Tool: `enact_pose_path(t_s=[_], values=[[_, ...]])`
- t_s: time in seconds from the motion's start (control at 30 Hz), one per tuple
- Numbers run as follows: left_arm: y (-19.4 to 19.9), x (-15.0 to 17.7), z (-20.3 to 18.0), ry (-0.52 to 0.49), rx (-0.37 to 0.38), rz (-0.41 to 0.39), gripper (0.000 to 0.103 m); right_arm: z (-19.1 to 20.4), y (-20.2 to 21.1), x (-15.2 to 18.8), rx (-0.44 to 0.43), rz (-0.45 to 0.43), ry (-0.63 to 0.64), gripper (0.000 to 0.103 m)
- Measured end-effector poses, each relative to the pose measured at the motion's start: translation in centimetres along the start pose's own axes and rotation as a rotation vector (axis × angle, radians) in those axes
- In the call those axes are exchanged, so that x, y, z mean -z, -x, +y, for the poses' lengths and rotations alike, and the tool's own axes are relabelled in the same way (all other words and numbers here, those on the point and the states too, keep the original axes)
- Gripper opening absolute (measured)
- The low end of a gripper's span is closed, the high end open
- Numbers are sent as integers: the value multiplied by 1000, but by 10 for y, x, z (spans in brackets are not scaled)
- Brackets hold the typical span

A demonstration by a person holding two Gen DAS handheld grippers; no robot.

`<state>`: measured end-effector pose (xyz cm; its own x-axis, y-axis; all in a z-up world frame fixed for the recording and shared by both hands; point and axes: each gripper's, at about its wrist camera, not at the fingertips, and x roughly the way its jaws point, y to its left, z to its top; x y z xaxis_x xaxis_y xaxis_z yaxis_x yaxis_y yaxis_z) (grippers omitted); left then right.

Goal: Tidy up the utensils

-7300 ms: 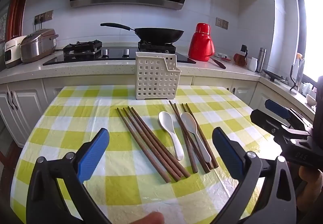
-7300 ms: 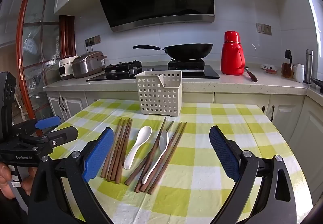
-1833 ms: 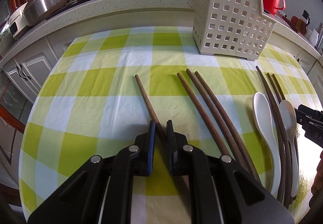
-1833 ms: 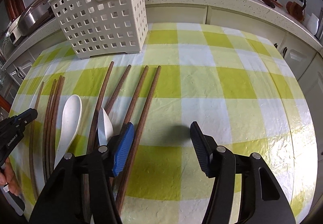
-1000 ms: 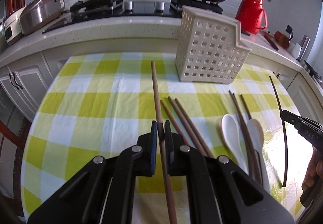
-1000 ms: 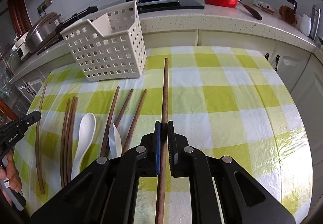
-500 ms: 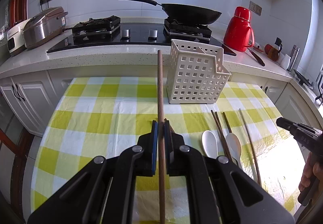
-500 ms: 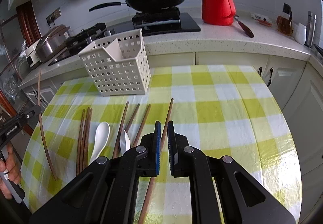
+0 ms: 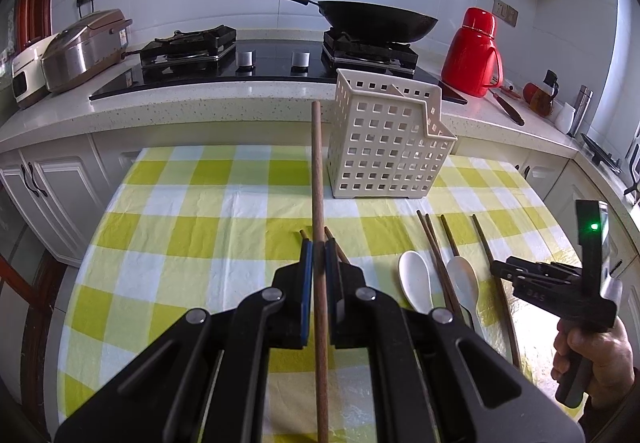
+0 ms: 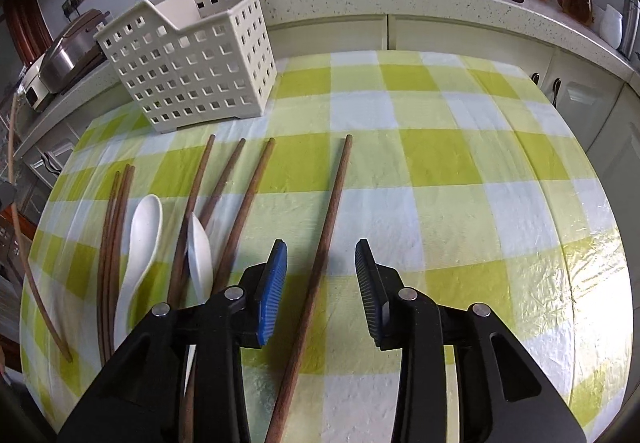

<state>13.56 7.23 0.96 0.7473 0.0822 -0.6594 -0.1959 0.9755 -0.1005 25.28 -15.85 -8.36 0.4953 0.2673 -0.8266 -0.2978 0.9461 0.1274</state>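
My left gripper [image 9: 319, 259] is shut on a brown chopstick [image 9: 317, 171] held above the checked tablecloth, its tip level with the left side of the white perforated basket [image 9: 384, 147]. My right gripper [image 10: 321, 267] hangs low over the cloth and its jaws are opening. A chopstick [image 10: 332, 211] lies flat between them, clear of both pads. To its left lie three more chopsticks [image 10: 236, 203], two white spoons [image 10: 144, 235], and a further bundle of three [image 10: 116, 227]. The basket [image 10: 192, 59] stands at the table's back left.
Behind the table runs a counter with a hob, a black wok [image 9: 376, 19], a red thermos [image 9: 474, 55] and rice cookers [image 9: 80, 47]. A hand [image 9: 596, 355] holds the right gripper at the table's right edge. The right half of the cloth [image 10: 460, 163] is bare.
My right gripper has sunk toward the table and opened. The chopstick it gripped now lies on the cloth. My left gripper keeps its chopstick and has barely moved.
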Motion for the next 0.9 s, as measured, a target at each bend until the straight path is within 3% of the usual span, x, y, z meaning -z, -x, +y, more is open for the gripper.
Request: enact_pose_path(t_s=[0.07, 0.17, 0.37, 0.67, 0.9], values=[[-1, 0, 0, 1, 1, 1, 6, 2, -3, -2, 29, -7, 18, 27], [-1, 0, 1, 5, 1, 1, 6, 4, -5, -4, 69, -12, 41, 10], [-2, 0, 2, 4, 4, 2, 6, -2, 6, -5, 33, -51, 22, 6], [13, -5, 2, 0, 2, -35, 6, 0, 83, -16, -32, -200, 30, 6], [25, -4, -3, -9, 6, -52, 6, 1, 118, -13, -66, -259, 43, 7]])
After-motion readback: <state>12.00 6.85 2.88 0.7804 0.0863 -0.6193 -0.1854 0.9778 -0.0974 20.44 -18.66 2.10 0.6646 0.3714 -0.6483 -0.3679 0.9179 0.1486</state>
